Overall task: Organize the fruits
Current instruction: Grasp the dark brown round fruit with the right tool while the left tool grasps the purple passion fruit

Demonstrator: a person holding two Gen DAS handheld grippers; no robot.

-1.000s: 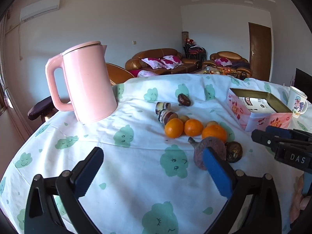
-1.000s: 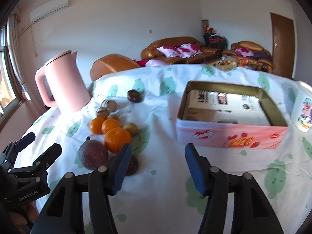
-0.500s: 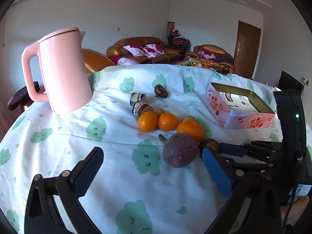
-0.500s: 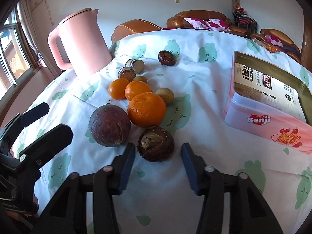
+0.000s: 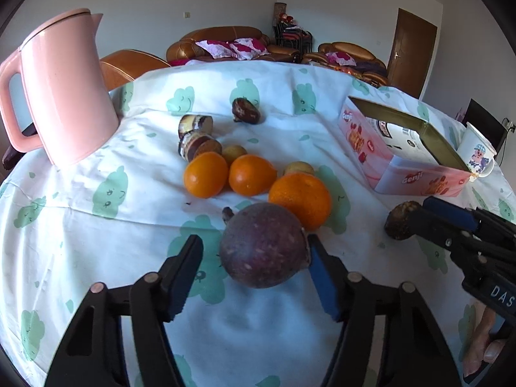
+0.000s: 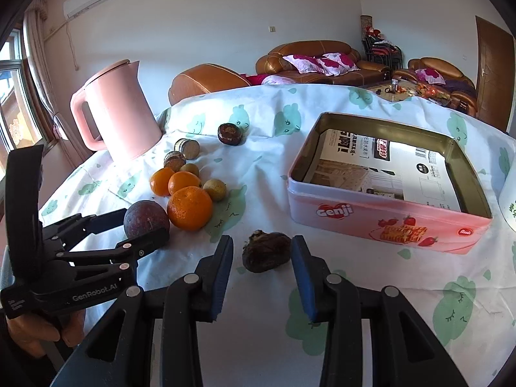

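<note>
My left gripper (image 5: 254,254) is open around a round purple fruit (image 5: 264,245) on the table; its right finger touches the fruit, its left stands apart. My right gripper (image 6: 262,253) is open around a dark brown wrinkled fruit (image 6: 266,251), not touching it. Three oranges (image 5: 300,195) and two small yellowish fruits (image 6: 215,189) lie behind the purple fruit. A pink Genji tin (image 6: 387,217) stands open to the right, paper inside.
A pink kettle (image 5: 64,87) stands at the back left. Two striped round pieces (image 5: 195,124) and a dark brown fruit (image 5: 246,111) lie behind the oranges. A white mug (image 5: 477,154) stands beside the tin. The tablecloth (image 5: 96,225) is white with green prints.
Both grippers have moved forward and narrowed. The left now brackets the purple fruit. The brown fruit has shifted right, away from the orange, and sits between the right fingers.
</note>
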